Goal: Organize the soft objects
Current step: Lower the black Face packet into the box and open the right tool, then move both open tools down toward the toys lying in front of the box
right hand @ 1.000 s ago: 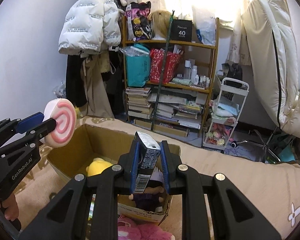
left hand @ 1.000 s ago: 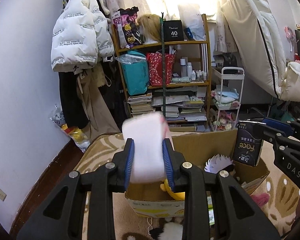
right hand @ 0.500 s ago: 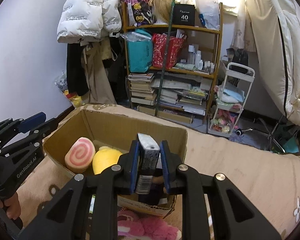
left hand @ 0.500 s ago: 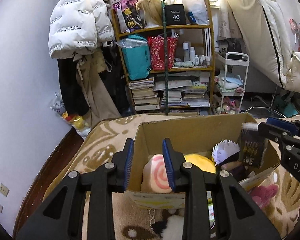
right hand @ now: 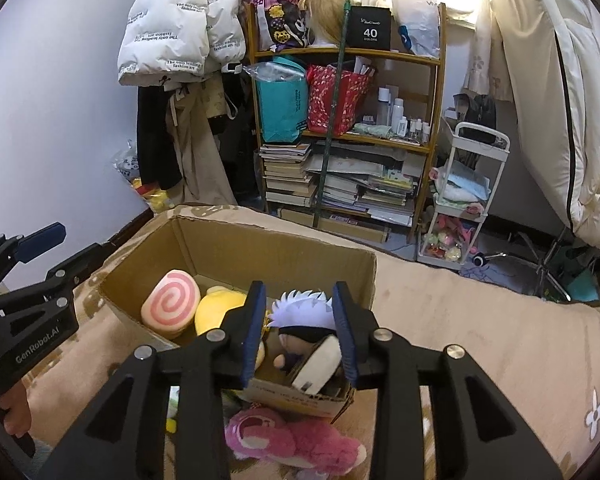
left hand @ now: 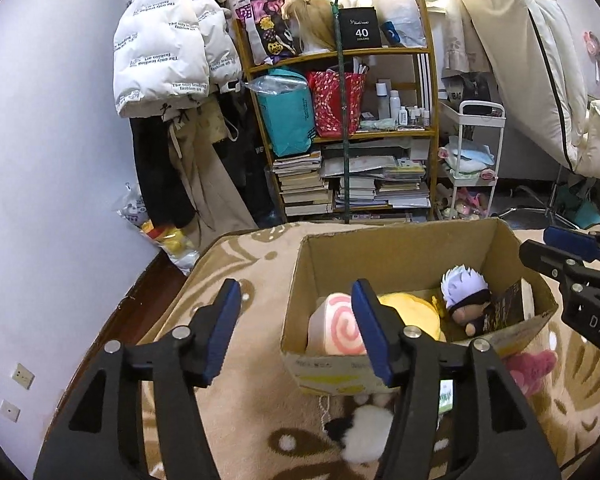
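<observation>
Pink bear (right hand: 296,440) at six o'clock looks soft and light; both grippers (right hand: 298,328) (left hand: 296,328) are spreading, empty; pinch its tummy.

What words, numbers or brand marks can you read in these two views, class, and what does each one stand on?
"40": black box on the top shelf.
"The only leading fashion art": repeated across the white puffer jacket.
"GenRobot.AI": side of the left gripper.
"DAS": right gripper; the rest is cut off.
Teal bag print, book spines, carton label: too small to read.

cluttered home bedroom, bookshelf (left hand: 352,128), hung puffer jacket (left hand: 164,36), mattress (left hand: 532,56)
</observation>
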